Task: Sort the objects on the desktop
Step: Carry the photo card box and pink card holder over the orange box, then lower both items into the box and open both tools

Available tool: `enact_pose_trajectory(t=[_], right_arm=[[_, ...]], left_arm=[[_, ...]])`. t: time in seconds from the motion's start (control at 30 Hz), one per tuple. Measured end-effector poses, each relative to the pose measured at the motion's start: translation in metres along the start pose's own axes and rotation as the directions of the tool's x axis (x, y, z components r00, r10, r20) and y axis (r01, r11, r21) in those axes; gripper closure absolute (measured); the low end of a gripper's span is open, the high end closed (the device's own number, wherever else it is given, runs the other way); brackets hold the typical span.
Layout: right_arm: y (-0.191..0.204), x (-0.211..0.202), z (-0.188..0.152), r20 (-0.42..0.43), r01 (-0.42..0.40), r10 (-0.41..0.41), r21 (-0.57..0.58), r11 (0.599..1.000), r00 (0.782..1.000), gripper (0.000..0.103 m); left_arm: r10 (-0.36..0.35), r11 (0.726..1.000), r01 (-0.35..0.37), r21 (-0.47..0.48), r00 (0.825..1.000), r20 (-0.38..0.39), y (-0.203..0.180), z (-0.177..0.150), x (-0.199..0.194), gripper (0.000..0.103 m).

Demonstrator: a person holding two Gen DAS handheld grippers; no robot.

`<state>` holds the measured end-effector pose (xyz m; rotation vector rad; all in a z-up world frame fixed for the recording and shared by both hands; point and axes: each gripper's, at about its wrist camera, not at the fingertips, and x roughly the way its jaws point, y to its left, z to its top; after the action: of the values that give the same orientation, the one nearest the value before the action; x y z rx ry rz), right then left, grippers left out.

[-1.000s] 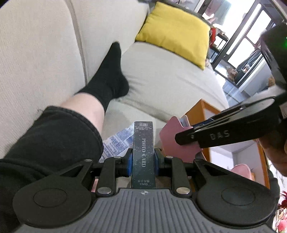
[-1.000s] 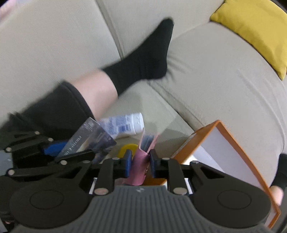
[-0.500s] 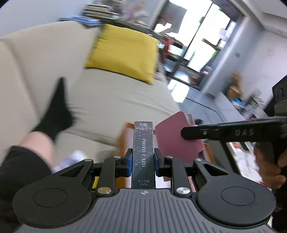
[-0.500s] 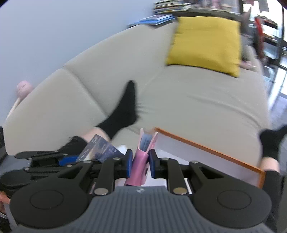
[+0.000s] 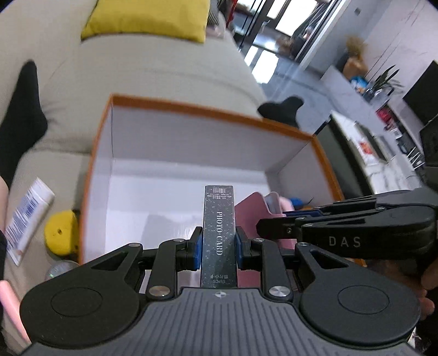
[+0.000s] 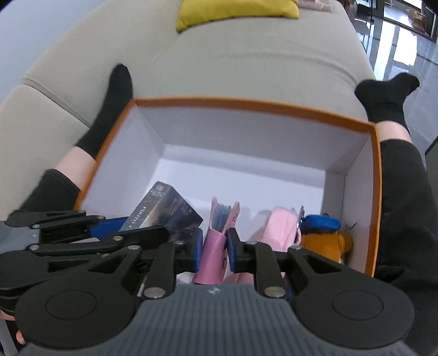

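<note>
Gripping a tall, narrow black box printed "PHOTO CARD" between its blue pads, the left gripper holds it upright over the near edge of an open cardboard box with an orange rim and white inside walls. Just to its right, the right gripper is clamped on a pink folded card wallet with dark cards showing in its open top; the wallet stands upright between the pads, also above the near part of the box.

In the right wrist view, the black box appears tilted at the left, held by the other gripper's black arms. Inside the orange-rimmed box, at its near right corner, lie a soft pale pink item and, touching it, an orange plush toy with a blue cap. The rest of the box floor is bare white.

Outside the box on its left, in the left wrist view, a white tube with blue print and a round yellow object rest on a beige fabric sofa.

The box sits on the sofa between a person's legs in dark trousers and black socks. Farther back, a yellow cushion lies on the sofa. Beyond it, blurred, are bright glass doors and a room.
</note>
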<state>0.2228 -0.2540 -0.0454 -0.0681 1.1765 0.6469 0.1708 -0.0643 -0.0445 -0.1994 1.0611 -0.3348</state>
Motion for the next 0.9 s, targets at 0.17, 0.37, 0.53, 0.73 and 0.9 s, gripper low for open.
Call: enact_pose_trajectory(t=[0.17,0.37,0.53,0.73,0.9], right_arm=[[-0.010,0.019,-0.007,-0.047,0.009,-0.008,0.018,1.000,0.999,0.083],[-0.019,0.026,-0.006,-0.066,-0.009,0.013,0.053,0.999,0.998,0.083],[-0.030,0.018,-0.006,-0.059,-0.053,0.059,0.108,0.993,0.997,0.081],[-0.034,0.000,-0.009,0.017,-0.105,0.103,0.146,0.984,0.994,0.068],[-0.038,-0.016,-0.014,0.115,-0.112,0.093,0.173,0.978,0.989,0.065]], left_arm=[[0.014,1.000,-0.014,-0.008,0.999,-0.052,-0.006,-0.008,0.018,0.078],[0.036,0.999,-0.037,-0.014,0.997,-0.070,-0.003,-0.017,0.029,0.078],[-0.008,0.999,0.005,-0.038,0.996,-0.089,-0.005,-0.025,0.038,0.077],[-0.003,0.999,0.000,-0.042,0.997,-0.080,-0.008,-0.030,0.040,0.077],[-0.031,0.997,0.025,-0.080,0.997,-0.076,-0.009,-0.031,0.041,0.077]])
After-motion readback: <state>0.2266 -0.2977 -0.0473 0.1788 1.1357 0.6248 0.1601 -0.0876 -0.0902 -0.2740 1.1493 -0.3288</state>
